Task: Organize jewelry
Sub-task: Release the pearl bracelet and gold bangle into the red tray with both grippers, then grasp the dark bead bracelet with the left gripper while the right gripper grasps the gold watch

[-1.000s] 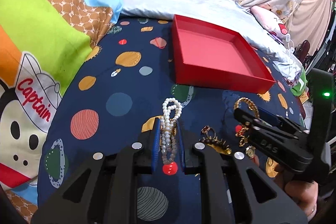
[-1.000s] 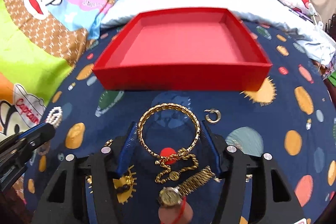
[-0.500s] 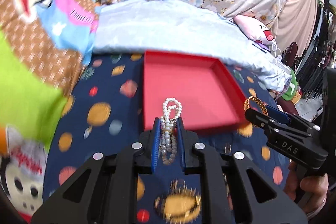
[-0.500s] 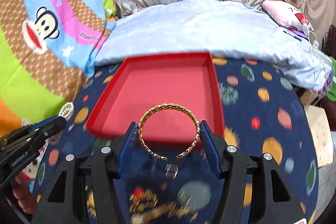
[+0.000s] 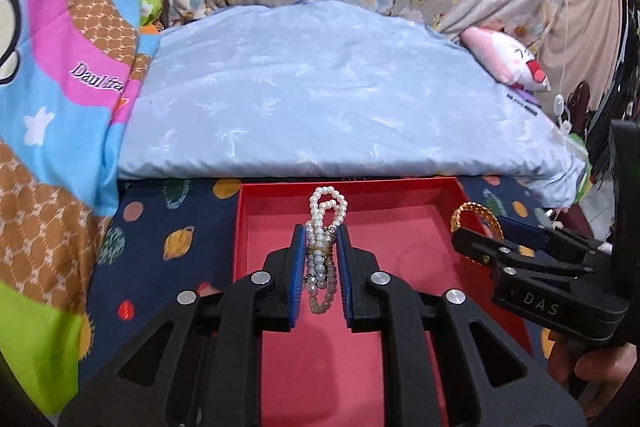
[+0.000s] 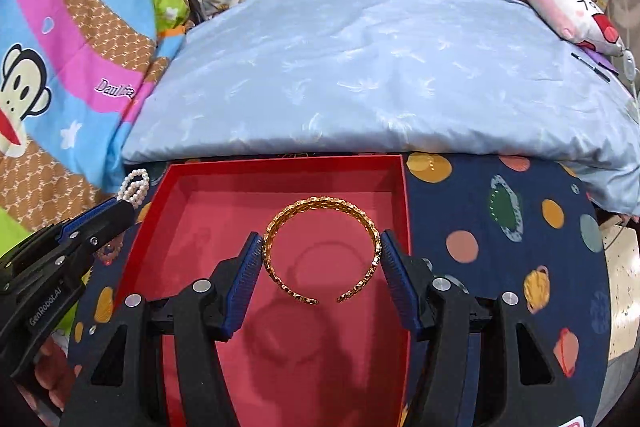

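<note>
Both pieces have been carried up off the spotted sheet (image 6: 500,259) to hang over the red tray (image 6: 403,211), left gripper (image 5: 320,247) clamped on the pearl strand (image 5: 322,227), right gripper (image 6: 322,259) spanning the gold bangle (image 6: 322,251); ideally lower each inside the tray walls, apart, before releasing.

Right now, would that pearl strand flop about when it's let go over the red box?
Probably. The pearl strand already droops in loose loops from the left gripper, so it looks limp and would likely puddle in the red box. Round beads might slide slightly.
</note>
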Tool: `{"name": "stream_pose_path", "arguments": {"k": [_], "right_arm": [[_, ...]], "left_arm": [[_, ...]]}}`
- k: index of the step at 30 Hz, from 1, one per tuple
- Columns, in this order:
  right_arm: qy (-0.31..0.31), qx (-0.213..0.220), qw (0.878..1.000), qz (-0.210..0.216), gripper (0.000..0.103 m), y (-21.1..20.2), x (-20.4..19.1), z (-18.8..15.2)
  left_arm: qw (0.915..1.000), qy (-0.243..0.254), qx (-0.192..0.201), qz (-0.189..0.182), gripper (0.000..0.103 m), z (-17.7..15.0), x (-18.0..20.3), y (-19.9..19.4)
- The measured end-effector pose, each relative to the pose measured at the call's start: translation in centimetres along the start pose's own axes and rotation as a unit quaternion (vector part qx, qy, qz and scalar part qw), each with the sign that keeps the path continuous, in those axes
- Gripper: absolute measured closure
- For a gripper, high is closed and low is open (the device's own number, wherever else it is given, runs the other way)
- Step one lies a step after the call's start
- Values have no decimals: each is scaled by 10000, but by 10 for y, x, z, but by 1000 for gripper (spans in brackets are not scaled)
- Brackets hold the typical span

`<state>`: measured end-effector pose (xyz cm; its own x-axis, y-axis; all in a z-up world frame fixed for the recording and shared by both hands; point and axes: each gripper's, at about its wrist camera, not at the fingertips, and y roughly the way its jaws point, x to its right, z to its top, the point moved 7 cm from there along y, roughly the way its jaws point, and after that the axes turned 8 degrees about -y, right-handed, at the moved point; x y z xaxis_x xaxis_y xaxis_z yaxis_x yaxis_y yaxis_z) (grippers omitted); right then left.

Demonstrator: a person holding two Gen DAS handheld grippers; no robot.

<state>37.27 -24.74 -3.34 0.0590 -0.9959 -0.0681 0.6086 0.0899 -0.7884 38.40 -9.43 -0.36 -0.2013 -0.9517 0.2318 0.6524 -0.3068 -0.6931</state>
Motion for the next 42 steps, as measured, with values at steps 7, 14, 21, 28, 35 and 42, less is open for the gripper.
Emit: {"name": "stream_pose_path", "arguments": {"k": [7,14,21,28,35,42], "right_arm": [[-233,-209,9993,-187,44,28,-3,4],[-270,220,9987,-378,34,-11,-1,2],[-178,681,9965,-441,26,-101,-9,-52],[81,491,9975,-507,23,-153,-19,-155],[471,109,9987,-161,23,-173,-40,-244],[489,-139,9984,-236,23,-184,-54,-297]], "left_arm": [[9997,-15,-179,143,87,1,-4,35],[9994,-78,173,291,43,4,-12,7],[9993,-79,150,332,42,-40,-29,-61],[9983,-240,151,513,40,-112,-52,-128],[9984,-265,-236,439,35,-191,-53,-164],[9958,-390,-685,475,35,-249,-58,-167]]}}
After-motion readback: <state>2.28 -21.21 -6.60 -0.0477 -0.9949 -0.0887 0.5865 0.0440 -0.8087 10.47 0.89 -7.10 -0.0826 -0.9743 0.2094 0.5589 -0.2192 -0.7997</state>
